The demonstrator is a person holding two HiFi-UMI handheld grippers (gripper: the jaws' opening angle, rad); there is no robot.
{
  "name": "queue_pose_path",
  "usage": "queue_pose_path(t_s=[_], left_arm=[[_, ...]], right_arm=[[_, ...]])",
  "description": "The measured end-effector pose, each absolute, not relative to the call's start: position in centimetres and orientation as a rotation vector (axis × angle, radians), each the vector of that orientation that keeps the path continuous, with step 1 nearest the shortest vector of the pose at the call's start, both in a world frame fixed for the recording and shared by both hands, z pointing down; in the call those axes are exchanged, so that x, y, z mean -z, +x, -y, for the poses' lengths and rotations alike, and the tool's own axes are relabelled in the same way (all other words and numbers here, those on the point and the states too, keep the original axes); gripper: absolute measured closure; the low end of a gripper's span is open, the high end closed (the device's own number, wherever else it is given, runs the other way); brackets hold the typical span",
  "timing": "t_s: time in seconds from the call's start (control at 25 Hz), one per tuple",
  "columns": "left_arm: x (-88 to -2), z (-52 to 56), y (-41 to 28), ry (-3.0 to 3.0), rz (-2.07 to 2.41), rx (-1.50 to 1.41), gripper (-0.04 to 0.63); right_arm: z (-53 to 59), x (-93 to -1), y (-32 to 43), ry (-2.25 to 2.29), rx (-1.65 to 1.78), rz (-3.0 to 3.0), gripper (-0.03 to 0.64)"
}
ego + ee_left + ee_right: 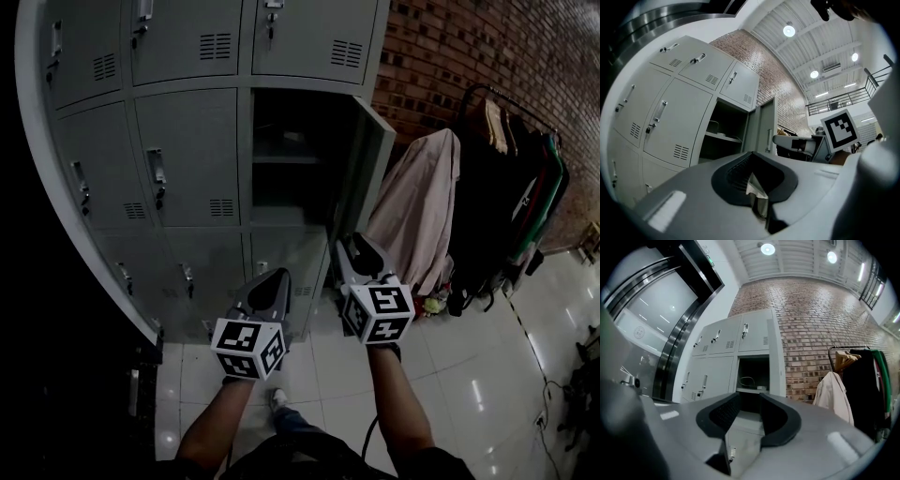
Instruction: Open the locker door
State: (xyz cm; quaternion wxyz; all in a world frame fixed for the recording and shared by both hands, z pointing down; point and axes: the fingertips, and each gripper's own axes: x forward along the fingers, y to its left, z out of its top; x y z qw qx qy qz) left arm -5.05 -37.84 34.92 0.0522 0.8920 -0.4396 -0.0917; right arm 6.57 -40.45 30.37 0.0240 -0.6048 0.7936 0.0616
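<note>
the lockers stand as a grey bank, 3 columns wide, against a brick wall. 1 locker, in the right column's middle row, is open and dark inside, with a shelf across it. its door is swung out to the right, nearly edge-on in the head view. the other doors in view are closed.

the left gripper is held low in front of the bottom row, left of the open locker and apart from it. its fingers are pressed together at the tips. the left gripper view shows only a pale sliver low between the pads, and nothing is held there.

the right gripper is just below the door's lower corner in the head view. its fingers are spread, with nothing between them. through the gap its own view shows the open locker and the closed one beneath. it is not pinching the door. whether it touches the door i cannot tell.

right of the lockers a rack holds a pale coat and dark clothes. the floor is glossy white tile, and 1 shoe shows between the forearms.
</note>
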Motion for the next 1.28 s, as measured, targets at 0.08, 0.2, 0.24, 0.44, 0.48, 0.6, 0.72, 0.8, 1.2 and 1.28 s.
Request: queue_pose_path(t_s=[0.08, 0.2, 0.24, 0.44, 0.48, 0.6, 0.72, 0.8, 1.2, 1.28], left_arm=[[-35.1, 37.7, -5.1, 2.707, 1.343, 0.277, 0.589], [-35.3, 37.3, -5.2, 2.701, 1.354, 0.267, 0.589], [-35.4, 37.1, -5.3, 2.700, 1.358, 0.263, 0.589], [-35.6, 35.9, -6.0, 2.680, 1.393, 0.255, 0.589], [-35.6, 35.6, -6.1, 2.673, 1.403, 0.255, 0.589], [-36.0, 34.4, -6.1, 2.665, 1.433, 0.242, 0.589], [-36.4, 33.2, -6.3, 2.650, 1.472, 0.232, 0.589], [-36.8, 32.4, -6.4, 2.630, 1.507, 0.225, 0.589], [-37.8, 25.7, -2.4, 2.539, 1.612, 0.210, 0.589], [-37.9, 24.2, -1.5, 2.535, 1.634, 0.203, 0.589]], right_arm=[[39.8, -30.5, 5.6, -1.848, -0.207, -2.480, 0.503], [38.8, -31.1, 4.3, -1.824, -0.199, -2.510, 0.503], [38.5, -31.4, 4.0, -1.823, -0.191, -2.517, 0.503], [36.5, -32.3, 2.5, -1.798, -0.184, -2.561, 0.518], [36.1, -32.6, 2.2, -1.789, -0.183, -2.575, 0.523], [34.9, -33.6, 1.4, -1.769, -0.180, -2.609, 0.602], [33.6, -34.5, 0.6, -1.719, -0.172, -2.636, 0.617], [32.6, -35.0, 0.0, -1.664, -0.161, -2.668, 0.617], [25.5, -36.7, 2.4, -1.465, -0.099, -2.764, 0.617], [24.0, -37.0, 3.1, -1.440, -0.097, -2.775, 0.617]])
